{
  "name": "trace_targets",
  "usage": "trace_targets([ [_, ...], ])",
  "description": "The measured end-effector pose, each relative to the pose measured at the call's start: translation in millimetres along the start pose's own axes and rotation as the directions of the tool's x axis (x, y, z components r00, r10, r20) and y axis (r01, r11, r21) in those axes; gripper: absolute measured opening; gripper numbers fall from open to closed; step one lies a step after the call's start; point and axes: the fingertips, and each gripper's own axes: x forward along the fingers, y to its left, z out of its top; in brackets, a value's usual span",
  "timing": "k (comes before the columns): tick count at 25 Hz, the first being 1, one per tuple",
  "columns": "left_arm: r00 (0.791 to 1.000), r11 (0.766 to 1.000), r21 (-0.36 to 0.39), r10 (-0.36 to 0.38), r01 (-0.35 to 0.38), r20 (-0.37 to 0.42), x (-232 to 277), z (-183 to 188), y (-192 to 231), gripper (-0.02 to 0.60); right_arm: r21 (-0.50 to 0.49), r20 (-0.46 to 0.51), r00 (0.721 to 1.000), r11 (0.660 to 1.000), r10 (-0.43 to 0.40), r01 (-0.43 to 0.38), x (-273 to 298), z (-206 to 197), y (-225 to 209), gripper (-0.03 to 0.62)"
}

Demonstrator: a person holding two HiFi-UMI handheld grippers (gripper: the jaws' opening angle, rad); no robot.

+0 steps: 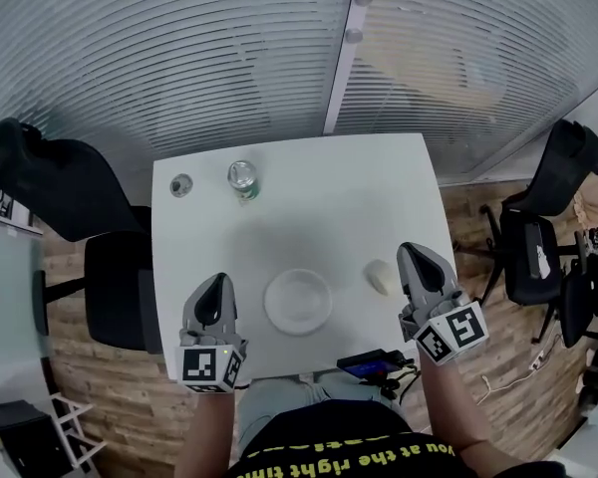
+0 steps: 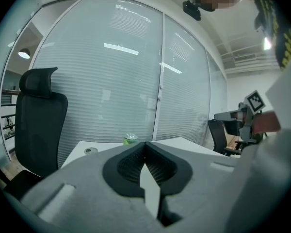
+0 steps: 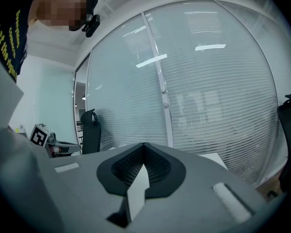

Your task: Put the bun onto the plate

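White plate (image 1: 298, 301) on worktop (image 1: 319, 207), bun (image 1: 381, 278) at its three o'clock; left hand-held gripper (image 1: 216, 292) and right hand-held gripper (image 1: 419, 263) clenched, empty.

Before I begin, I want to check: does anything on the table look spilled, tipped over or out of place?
Nothing stands out. The plate lies flat and empty near the front of the table; the bun sits just right of it, not touching; the can stands upright at the far side. No spill shows.

Office: swivel chairs (image 1: 50, 182), glass partition (image 1: 229, 58)
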Motion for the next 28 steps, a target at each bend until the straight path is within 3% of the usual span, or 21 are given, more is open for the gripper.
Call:
trace_targets([
  [9,0.999,0.999,-0.022,-0.038,0.037,-0.037,11,-14,-17,0.000,0.020,-0.044,0.999,1.000,-0.018,0.019,-6,-26,-14,0.009],
  [18,0.995,0.998,-0.007,-0.057,0.056,-0.083,22,-30,-22,0.000,0.058,-0.154,0.988,0.998,0.003,0.006,-5,-75,-25,0.110],
  [28,0.990,0.998,-0.010,-0.066,0.065,-0.121,29,-46,-25,0.000,0.071,-0.254,0.967,0.997,0.015,0.004,-5,-119,-32,0.176],
])
